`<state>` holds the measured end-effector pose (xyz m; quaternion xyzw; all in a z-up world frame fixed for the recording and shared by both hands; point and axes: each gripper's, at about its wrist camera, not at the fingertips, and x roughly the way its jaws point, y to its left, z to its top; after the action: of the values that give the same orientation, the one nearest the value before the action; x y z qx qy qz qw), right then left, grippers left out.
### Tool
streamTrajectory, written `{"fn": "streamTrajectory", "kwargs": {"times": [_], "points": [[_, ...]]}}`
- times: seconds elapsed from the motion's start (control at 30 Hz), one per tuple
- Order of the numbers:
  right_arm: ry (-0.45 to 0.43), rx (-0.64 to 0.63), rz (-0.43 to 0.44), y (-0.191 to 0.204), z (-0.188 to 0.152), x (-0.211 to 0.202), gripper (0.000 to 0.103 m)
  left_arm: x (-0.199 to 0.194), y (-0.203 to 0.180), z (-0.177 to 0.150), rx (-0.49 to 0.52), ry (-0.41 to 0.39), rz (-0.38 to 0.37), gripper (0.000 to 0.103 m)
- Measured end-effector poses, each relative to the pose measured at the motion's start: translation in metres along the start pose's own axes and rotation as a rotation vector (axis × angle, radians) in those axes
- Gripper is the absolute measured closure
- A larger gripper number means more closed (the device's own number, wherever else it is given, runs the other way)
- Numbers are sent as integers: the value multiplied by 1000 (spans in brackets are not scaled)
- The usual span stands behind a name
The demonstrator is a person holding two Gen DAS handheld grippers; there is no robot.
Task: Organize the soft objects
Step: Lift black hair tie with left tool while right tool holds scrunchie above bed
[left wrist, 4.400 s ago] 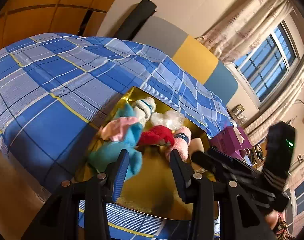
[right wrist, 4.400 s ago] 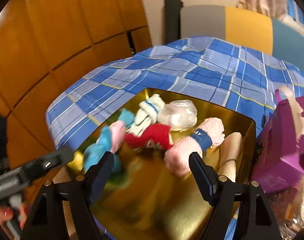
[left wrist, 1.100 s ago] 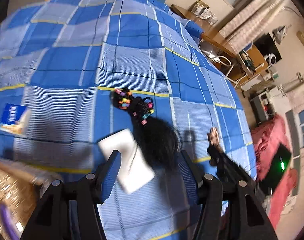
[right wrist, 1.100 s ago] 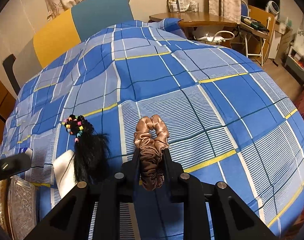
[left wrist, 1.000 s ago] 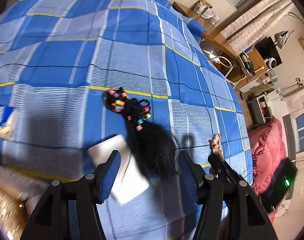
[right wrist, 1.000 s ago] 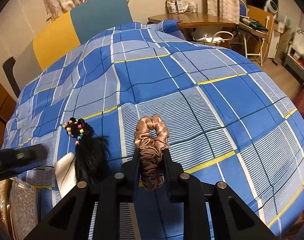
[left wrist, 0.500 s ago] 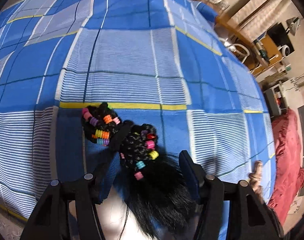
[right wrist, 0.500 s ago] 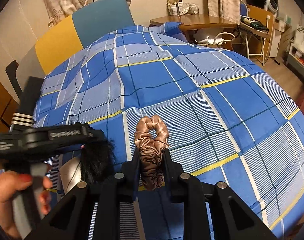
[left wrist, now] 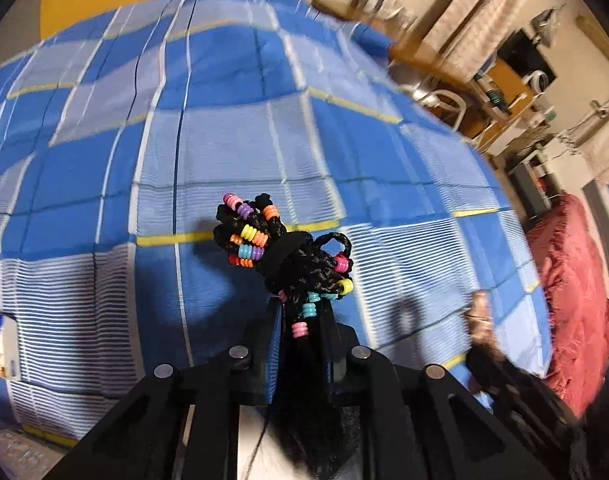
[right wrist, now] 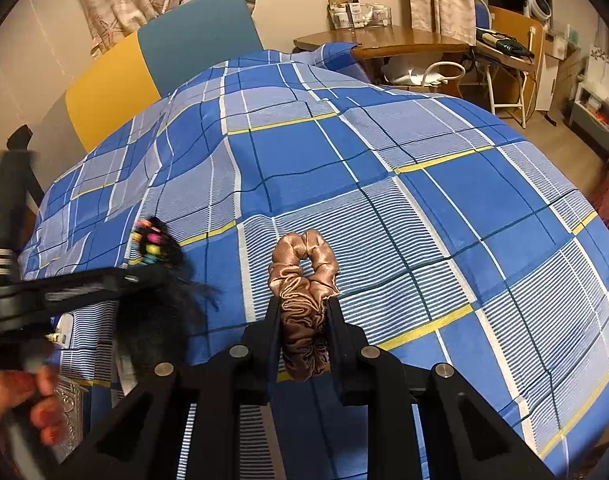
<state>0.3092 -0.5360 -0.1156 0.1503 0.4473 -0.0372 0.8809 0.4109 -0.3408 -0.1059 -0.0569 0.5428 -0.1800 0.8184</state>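
Since the earlier frame, the left gripper (left wrist: 300, 320) had travelled across the bed to the black hairpiece (left wrist: 300, 280) and its jaws had just closed on it; half a second before they stood wide on either side of the braids. The right gripper (right wrist: 304, 312) had not shifted and kept its hold.

Nearest the left fingers (left wrist: 330, 344), the hairpiece's loose, fuzzy black tail ran back between the two flat black pads, which pinched it tight. Ahead of the fingertips its braided, ropey head stuck out, bound by a black elastic band and studded with small ribbed plastic beads in pink, purple, orange, yellow, teal and red. Beneath it lay the checked bedspread (left wrist: 232, 128), soft cloth in blue squares with fine white stripes and thin yellow lines.

In the right wrist view, a brown satin scrunchie (right wrist: 304, 292), glossy and gathered into wrinkled folds, was squeezed between the right fingers (right wrist: 270, 320); its looped end poked past the tips, over the bedspread. To the left of those fingers, blurred, the left gripper held the hairpiece, with a hand (right wrist: 16, 400) on its handle. Beyond the bed stood a padded headboard (right wrist: 152, 64) in yellow and teal panels.
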Motion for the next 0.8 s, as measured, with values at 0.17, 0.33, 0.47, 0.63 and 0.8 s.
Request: {"fn": "streamTrajectory", "kwargs": {"times": [0.17,0.33,0.47,0.63,0.8], "points": [[-1,5,-22,-3,-1,0,82,-43,-5,-7,9,-60,-69,87],[-11,15,-42,-8,-1,-1,82,-79,-10,-17,-3,-103,-142,88],[-16,6,-57,-8,-1,-1,82,-114,-6,-35,-7,-141,-211,88],[-20,-16,-67,-5,-4,-2,82,-162,2,-65,4,-202,-284,88],[-28,-25,-85,-5,-5,-4,82,-210,22,-106,-6,-249,-377,88]]}}
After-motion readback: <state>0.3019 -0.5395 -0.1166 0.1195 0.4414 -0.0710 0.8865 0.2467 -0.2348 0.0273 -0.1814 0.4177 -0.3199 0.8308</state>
